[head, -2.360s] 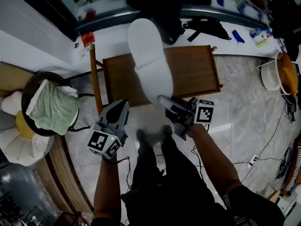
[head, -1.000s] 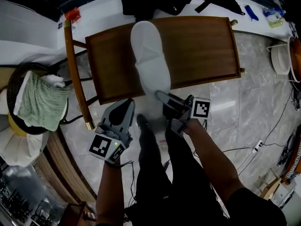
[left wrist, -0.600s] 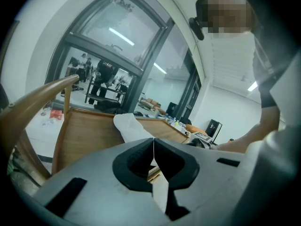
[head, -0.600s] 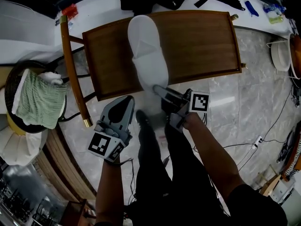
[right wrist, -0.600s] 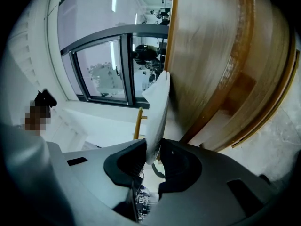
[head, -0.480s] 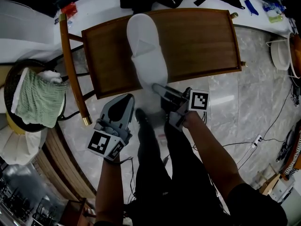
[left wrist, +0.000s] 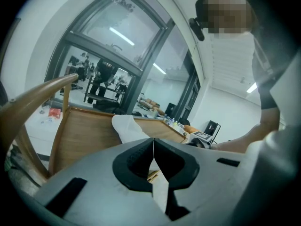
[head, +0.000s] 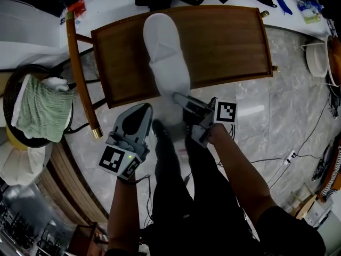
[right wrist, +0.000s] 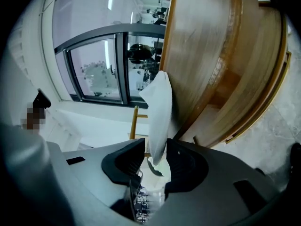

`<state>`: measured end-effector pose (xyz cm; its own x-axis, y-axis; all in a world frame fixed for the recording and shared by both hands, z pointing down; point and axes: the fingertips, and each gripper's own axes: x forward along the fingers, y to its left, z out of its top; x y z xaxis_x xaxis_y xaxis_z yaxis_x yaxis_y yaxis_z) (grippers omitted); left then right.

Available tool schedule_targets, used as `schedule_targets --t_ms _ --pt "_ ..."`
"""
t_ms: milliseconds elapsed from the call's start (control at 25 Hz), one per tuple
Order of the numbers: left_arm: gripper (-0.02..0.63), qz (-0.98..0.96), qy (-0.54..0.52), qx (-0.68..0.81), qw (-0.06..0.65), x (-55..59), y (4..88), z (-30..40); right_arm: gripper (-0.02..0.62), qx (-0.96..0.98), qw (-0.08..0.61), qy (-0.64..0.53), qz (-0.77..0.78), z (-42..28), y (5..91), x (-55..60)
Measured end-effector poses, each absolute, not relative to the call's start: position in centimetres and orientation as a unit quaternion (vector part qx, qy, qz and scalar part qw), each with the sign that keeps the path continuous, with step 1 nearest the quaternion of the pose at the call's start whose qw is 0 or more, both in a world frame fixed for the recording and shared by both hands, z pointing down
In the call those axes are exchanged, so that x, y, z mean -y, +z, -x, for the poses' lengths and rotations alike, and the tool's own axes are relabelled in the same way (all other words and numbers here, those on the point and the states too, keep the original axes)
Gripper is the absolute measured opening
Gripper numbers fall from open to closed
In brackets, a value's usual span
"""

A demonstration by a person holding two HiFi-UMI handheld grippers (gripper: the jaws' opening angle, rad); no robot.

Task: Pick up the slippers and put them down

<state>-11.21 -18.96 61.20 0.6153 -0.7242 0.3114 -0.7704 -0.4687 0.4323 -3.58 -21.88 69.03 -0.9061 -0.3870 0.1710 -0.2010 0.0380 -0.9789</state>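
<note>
A white slipper [head: 165, 52] lies lengthwise on the wooden chair [head: 229, 41], its heel end hanging past the seat's front edge. My right gripper [head: 179, 98] is at that heel. In the right gripper view the slipper [right wrist: 160, 109] stands between the jaws, which have just been opening, and a gap shows beside it, so the right gripper [right wrist: 156, 150] is open. My left gripper [head: 140, 110] hovers left of the heel, off the chair, shut and empty. In the left gripper view its tips [left wrist: 153, 140] meet, with the slipper [left wrist: 129, 128] beyond.
The chair's curved backrest [head: 80, 73] is at the left. A dark basket holding a green towel [head: 40, 108] stands left of it. A white bowl [head: 315, 63] and cables [head: 290, 156] lie on the marble floor at the right. My legs and dark shoes [head: 160, 129] are below the grippers.
Since the earliest frame the slipper has come down further onto the chair seat. Over the last second both grippers and the slipper keep their places in the head view.
</note>
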Motion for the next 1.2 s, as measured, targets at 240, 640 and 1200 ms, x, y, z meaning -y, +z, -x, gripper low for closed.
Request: schedule_targets --t_ms 240,640,1200 --pt "0.012 -0.864 0.040 0.420 0.273 18.5 61.0 9.7 0.126 -0.702 0.042 -0.678 0.213 3.4 69.6 21.4" --pt "0.012 -0.870 0.046 0.406 0.275 18.1 61.5 8.4 0.126 -0.671 0.008 -0.706 0.226 3.6 72.1 21.1" --pt "0.012 -0.874 0.042 0.402 0.271 18.5 60.5 8.0 0.158 -0.679 0.038 -0.708 0.193 3.1 70.3 20.7"
